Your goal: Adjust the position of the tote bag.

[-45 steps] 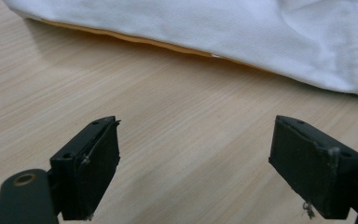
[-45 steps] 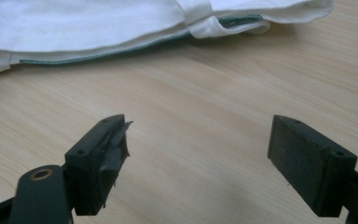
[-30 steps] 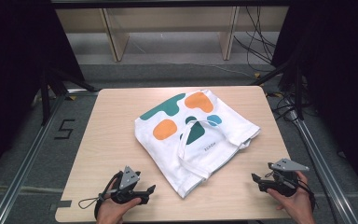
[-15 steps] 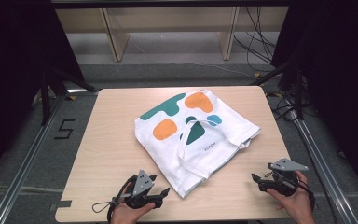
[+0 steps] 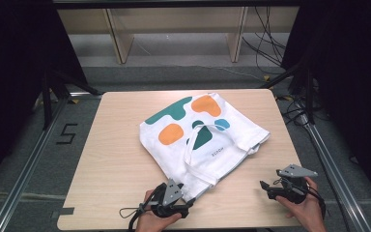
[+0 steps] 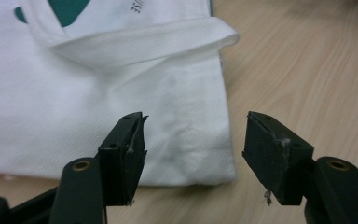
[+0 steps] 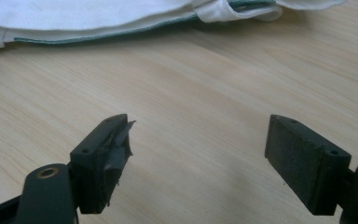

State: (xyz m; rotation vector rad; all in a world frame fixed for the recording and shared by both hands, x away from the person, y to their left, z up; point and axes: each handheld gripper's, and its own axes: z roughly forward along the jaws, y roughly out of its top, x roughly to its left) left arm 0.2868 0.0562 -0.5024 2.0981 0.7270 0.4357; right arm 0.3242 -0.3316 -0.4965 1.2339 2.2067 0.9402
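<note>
The left gripper (image 5: 186, 209), jaws apart and just closing, straddles the corner of the tote bag (image 5: 203, 140) unpinched; its strap (image 6: 144, 42) lies beyond. The right gripper (image 5: 266, 186) rests wide open on bare table (image 5: 121, 159), bag well apart.

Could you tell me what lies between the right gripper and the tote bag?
Only bare wooden table separates the right gripper from the tote bag, seen in the right gripper view.

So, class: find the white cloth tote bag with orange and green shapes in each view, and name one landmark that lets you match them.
High view: white cloth tote bag, mid-table.
Left gripper view: its near corner, upper left, ahead of the tongs.
Right gripper view: its edge along the top.
Shared landmark: the white strap handle.
</note>
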